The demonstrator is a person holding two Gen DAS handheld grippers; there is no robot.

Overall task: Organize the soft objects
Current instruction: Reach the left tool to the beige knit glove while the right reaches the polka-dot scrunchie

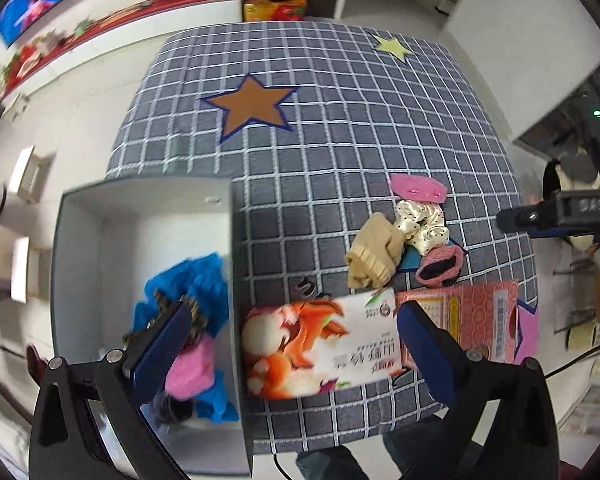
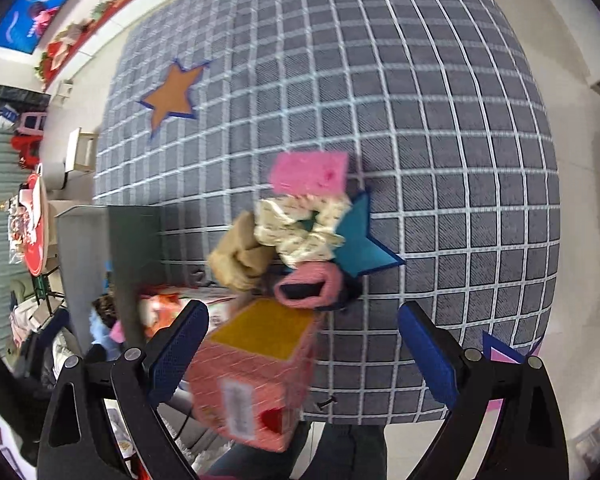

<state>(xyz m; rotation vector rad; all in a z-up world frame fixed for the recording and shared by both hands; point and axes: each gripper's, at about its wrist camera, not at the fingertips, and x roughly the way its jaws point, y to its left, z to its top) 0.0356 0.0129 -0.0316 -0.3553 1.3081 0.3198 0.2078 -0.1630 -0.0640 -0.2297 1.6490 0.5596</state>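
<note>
A grey storage box [image 1: 100, 216] stands at the table's left edge and holds blue cloth [image 1: 196, 280], a pink item [image 1: 192, 368] and a leopard-print piece. My left gripper [image 1: 292, 344] is open, its left finger inside the box, its right finger by a white-orange pack [image 1: 320, 348]. On the checked cloth lie a beige glove [image 1: 374, 252], a dotted cream scrunchie [image 1: 422, 224], a pink pad [image 1: 418, 188] and a pink-black scrunchie [image 1: 440, 266]. My right gripper [image 2: 304, 348] is open above a pink box [image 2: 256, 376], short of the pile [image 2: 300, 232].
A pink carton [image 1: 476, 316] lies at the table's near right. The checked tablecloth [image 1: 340, 120] carries orange [image 1: 252, 106], yellow and teal star patches. The box wall [image 2: 128, 264] stands left of the right gripper. A person's legs show below the table edge.
</note>
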